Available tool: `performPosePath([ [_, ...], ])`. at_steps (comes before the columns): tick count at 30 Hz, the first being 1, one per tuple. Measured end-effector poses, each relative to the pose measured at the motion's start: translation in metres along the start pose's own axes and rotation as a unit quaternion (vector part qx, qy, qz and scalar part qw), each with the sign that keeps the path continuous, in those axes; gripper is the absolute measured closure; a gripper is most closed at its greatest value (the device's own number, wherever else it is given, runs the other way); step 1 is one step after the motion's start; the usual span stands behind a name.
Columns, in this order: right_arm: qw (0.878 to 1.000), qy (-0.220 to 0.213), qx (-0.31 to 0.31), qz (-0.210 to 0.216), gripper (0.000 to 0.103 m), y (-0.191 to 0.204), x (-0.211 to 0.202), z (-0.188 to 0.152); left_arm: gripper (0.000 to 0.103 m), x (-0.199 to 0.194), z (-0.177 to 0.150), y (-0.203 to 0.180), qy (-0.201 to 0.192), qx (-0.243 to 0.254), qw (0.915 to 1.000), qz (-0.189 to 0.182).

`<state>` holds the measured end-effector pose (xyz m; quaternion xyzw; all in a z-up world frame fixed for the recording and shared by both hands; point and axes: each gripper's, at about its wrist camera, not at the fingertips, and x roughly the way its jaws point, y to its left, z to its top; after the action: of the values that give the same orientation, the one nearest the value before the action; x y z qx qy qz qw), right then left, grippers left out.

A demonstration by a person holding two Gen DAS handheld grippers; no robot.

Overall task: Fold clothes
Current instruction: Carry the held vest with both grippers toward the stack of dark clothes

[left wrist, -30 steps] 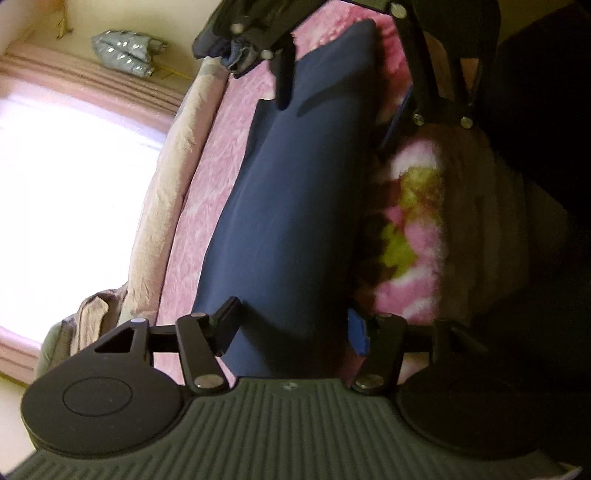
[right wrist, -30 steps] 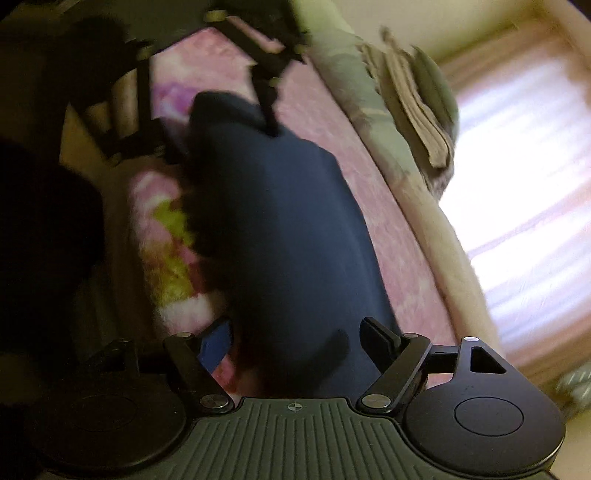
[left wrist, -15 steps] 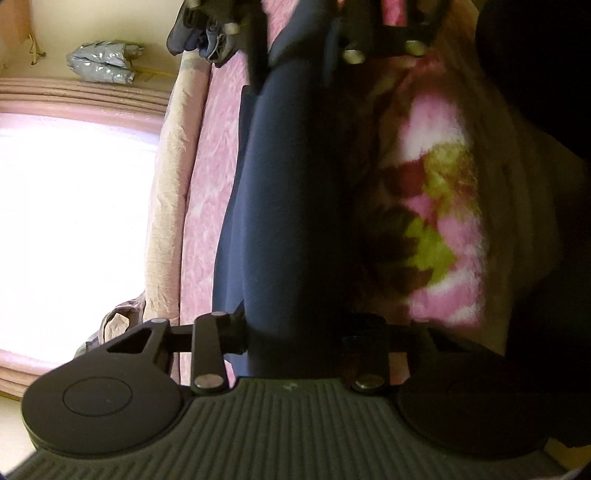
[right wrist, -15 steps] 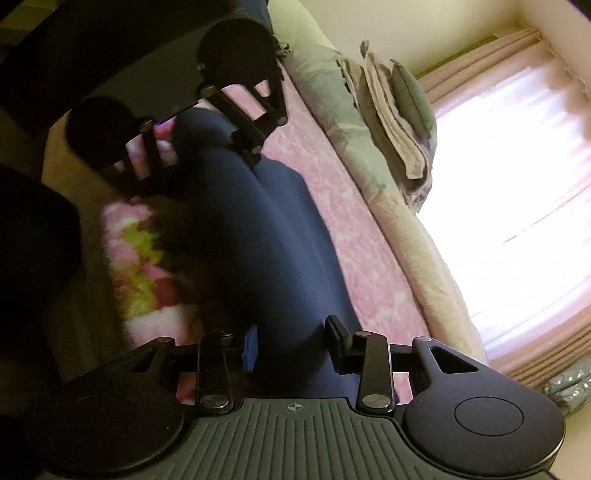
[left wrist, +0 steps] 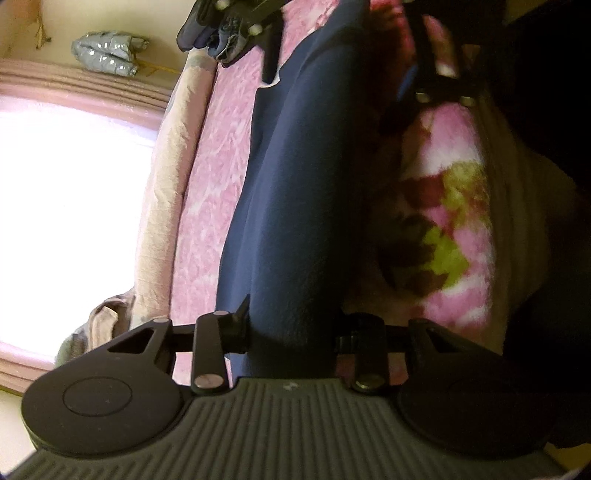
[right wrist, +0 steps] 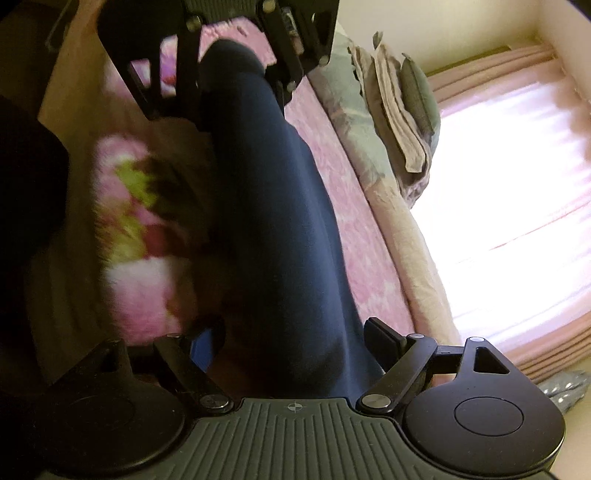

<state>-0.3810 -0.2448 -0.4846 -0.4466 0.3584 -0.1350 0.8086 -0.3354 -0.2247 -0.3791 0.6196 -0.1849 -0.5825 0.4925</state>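
A navy blue garment (left wrist: 295, 206) lies stretched as a long folded band on the pink bedspread (left wrist: 221, 177); it also shows in the right wrist view (right wrist: 280, 229). My left gripper (left wrist: 291, 325) holds one end of it, fingers closed against the cloth. My right gripper (right wrist: 295, 339) is at the other end with its fingers spread wide on either side of the cloth. Each gripper shows at the far end in the other's view: the right gripper (left wrist: 347, 62) and the left gripper (right wrist: 236, 70).
A fluffy pink, white and yellow blanket (left wrist: 450, 221) lies beside the garment. A beige bolster (left wrist: 162, 192) runs along the window side. Folded clothes (right wrist: 399, 110) are stacked on it. A dark clothes pile (left wrist: 218, 22) and a silver bundle (left wrist: 107, 51) lie farther off.
My right gripper has opened from around the navy garment. The left gripper has stayed closed on its end. Both have shifted slightly along the bed.
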Motion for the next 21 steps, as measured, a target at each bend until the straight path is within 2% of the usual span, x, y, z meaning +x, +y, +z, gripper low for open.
performPosePath([
  [2,1.000,0.003,-0.003,0.000,0.026,-0.005,0.008,-0.001,0.069,-0.001,0.001,-0.007,0.003,0.014,0.9998,0.012],
  [5,1.000,0.009,0.003,0.004,0.028,-0.012,0.015,-0.004,0.069,-0.002,0.000,-0.013,0.007,0.017,0.9997,0.017],
  [6,1.000,0.013,0.006,0.004,0.032,-0.014,0.017,-0.005,0.069,-0.002,0.000,-0.013,0.007,0.015,0.9997,0.017],
  [7,1.000,0.022,0.004,0.003,0.046,-0.015,0.018,-0.006,0.069,-0.002,0.000,-0.012,0.007,0.013,0.9998,0.017],
  [10,0.999,0.049,-0.001,-0.001,0.054,-0.018,0.023,-0.012,0.069,-0.002,0.001,-0.006,0.006,0.008,0.9999,0.013],
  [11,0.998,0.058,-0.001,-0.001,0.065,-0.019,0.025,-0.014,0.069,-0.004,-0.001,-0.005,0.006,0.006,0.9999,0.011],
  [12,0.998,0.062,-0.002,-0.001,0.068,-0.020,0.025,-0.016,0.069,-0.007,-0.003,-0.006,0.006,0.004,0.9999,0.009],
  [17,0.998,0.059,-0.003,-0.005,0.077,-0.023,0.020,-0.019,0.069,-0.008,-0.002,0.000,0.007,0.002,1.0000,0.002],
  [21,0.998,0.057,0.001,-0.004,0.080,-0.029,0.016,-0.018,0.070,-0.013,-0.002,0.006,0.009,0.005,0.9999,-0.001],
])
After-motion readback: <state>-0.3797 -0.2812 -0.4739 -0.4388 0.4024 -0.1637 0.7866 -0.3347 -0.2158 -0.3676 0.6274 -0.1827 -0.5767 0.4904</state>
